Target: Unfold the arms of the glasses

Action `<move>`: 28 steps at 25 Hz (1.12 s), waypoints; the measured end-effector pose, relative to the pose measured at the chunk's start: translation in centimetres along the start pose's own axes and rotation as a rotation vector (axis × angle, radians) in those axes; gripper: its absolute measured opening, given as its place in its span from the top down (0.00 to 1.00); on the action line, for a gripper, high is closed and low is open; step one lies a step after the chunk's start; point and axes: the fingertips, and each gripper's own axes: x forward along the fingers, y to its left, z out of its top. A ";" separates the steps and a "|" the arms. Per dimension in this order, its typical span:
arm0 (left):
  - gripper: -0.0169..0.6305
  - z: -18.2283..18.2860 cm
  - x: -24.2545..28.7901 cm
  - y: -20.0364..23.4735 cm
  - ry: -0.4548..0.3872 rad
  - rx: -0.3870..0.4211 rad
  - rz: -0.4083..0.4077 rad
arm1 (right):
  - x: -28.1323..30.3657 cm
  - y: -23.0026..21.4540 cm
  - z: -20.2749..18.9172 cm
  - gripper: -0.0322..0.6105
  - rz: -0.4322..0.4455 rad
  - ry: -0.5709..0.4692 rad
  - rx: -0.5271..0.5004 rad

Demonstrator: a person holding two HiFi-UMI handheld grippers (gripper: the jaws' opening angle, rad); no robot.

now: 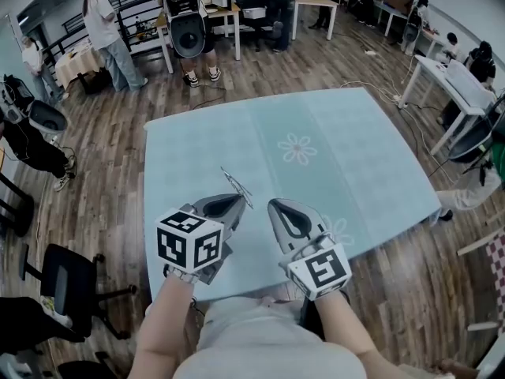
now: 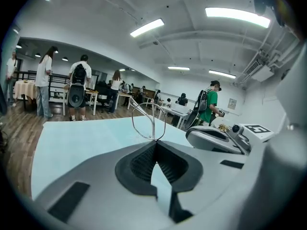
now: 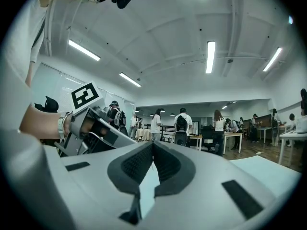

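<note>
Thin wire-framed glasses [image 1: 236, 184] are held up over the near part of the light blue table [image 1: 355, 156]. My left gripper [image 1: 237, 200] is shut on them. In the left gripper view the glasses [image 2: 148, 123] stick up from the closed jaw tips [image 2: 154, 142], a lens rim standing upright and an arm running back to the left. My right gripper [image 1: 275, 206] hovers just right of the left one, shut with nothing between its pads. It also appears in the left gripper view [image 2: 216, 138]. In the right gripper view the jaws [image 3: 152, 143] meet, and the left gripper [image 3: 91, 123] is at the left.
The table carries a flower print [image 1: 297, 148]. A black office chair [image 1: 67, 279] stands on the wooden floor at the left. White desks [image 1: 450, 77] are at the right, and several people stand among tables at the far end of the room.
</note>
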 end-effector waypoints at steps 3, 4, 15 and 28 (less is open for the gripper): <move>0.96 -0.4 -0.1 0.1 0.048 -0.045 -0.042 | -0.1 -0.2 -0.1 0.94 0.001 0.004 0.005; 0.96 -0.4 -0.1 0.1 0.060 -0.071 -0.061 | -0.2 -0.2 -0.2 0.94 0.002 0.006 0.007; 0.96 -2.0 0.0 -0.5 0.199 -0.224 -0.227 | 0.5 0.0 -1.0 0.94 0.053 0.066 0.033; 0.96 -4.1 -0.3 -2.5 0.381 -0.303 -0.399 | 0.3 0.2 -2.2 0.94 0.178 0.189 -0.120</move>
